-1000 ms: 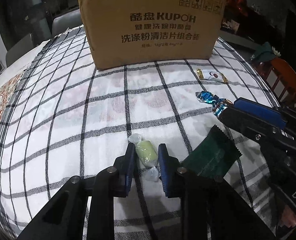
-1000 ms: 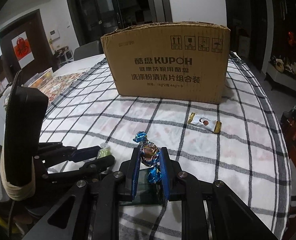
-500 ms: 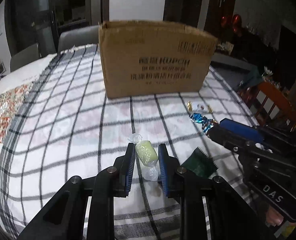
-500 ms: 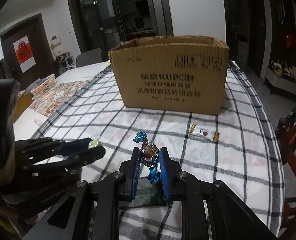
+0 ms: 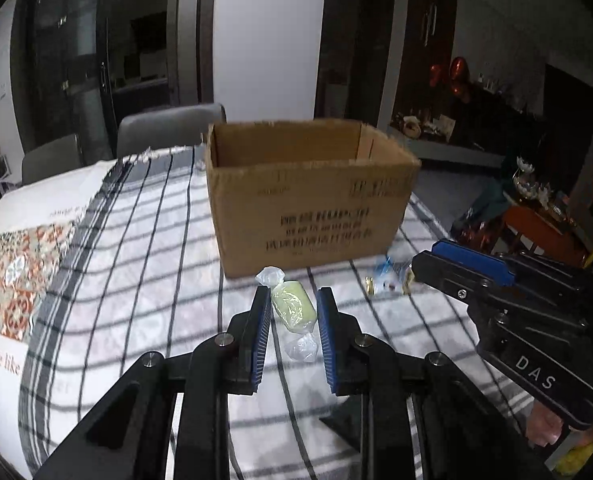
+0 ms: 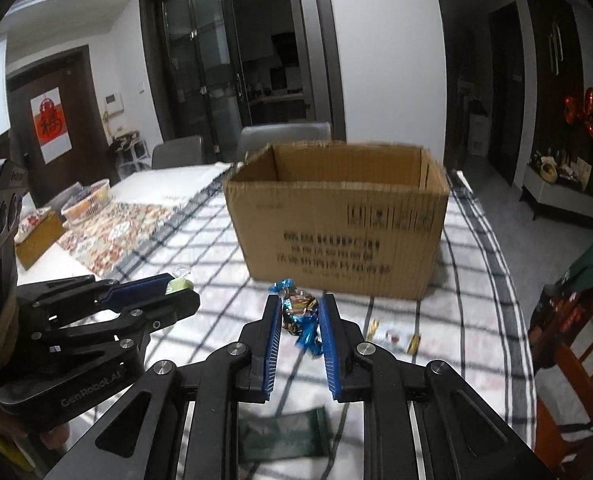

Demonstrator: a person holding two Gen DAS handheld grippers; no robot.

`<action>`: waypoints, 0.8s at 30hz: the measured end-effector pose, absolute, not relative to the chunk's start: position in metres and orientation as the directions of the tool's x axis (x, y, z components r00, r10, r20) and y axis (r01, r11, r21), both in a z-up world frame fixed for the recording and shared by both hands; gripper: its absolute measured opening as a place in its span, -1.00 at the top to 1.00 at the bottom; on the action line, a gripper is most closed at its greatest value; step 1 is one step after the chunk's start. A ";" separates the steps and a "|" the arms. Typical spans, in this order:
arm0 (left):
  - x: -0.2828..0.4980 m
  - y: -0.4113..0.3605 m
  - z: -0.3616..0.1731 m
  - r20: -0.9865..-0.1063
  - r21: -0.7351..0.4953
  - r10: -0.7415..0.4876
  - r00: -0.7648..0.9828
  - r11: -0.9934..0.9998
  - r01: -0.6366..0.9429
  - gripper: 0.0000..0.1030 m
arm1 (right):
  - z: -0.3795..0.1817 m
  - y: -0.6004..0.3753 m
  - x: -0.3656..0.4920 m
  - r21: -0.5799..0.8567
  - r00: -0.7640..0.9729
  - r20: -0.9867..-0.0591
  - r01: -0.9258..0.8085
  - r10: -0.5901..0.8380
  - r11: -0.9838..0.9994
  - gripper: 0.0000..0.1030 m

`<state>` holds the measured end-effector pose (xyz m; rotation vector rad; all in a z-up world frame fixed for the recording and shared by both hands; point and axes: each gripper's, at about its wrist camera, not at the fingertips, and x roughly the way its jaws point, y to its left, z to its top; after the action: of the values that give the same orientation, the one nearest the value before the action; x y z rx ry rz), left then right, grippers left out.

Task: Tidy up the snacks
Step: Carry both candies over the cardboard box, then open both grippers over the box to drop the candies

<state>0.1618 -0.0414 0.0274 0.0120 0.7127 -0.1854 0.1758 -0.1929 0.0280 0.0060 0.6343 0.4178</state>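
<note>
My left gripper (image 5: 293,300) is shut on a pale green candy in a clear twist wrapper (image 5: 293,311) and holds it above the table, short of the open cardboard box (image 5: 308,200). My right gripper (image 6: 299,308) is shut on a candy in a blue and brown foil wrapper (image 6: 299,312), also in the air in front of the box (image 6: 336,220). In the right wrist view the left gripper (image 6: 176,290) is at the left. A white and gold snack packet (image 6: 392,336) and a dark green packet (image 6: 284,434) lie on the checked cloth.
The box stands in the middle of the checked tablecloth (image 5: 144,248). A patterned mat (image 5: 12,272) and a basket (image 6: 86,200) are at the left. Grey chairs (image 5: 168,128) stand behind the table. A wooden chair (image 6: 576,344) is at the right edge.
Both grippers have risen from the table with their candies and moved toward the box. The box's open top now shows.
</note>
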 end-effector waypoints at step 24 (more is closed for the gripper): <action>0.293 -0.060 0.088 -0.603 0.035 -0.169 0.780 0.971 0.237 0.53 | 0.092 -0.204 0.288 0.066 0.799 -0.498 -0.353 0.338 0.933 0.60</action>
<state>0.2931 -0.0604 0.0885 0.1112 0.6402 -0.2196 0.2878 -0.2038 0.0922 -0.0307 0.5286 0.3706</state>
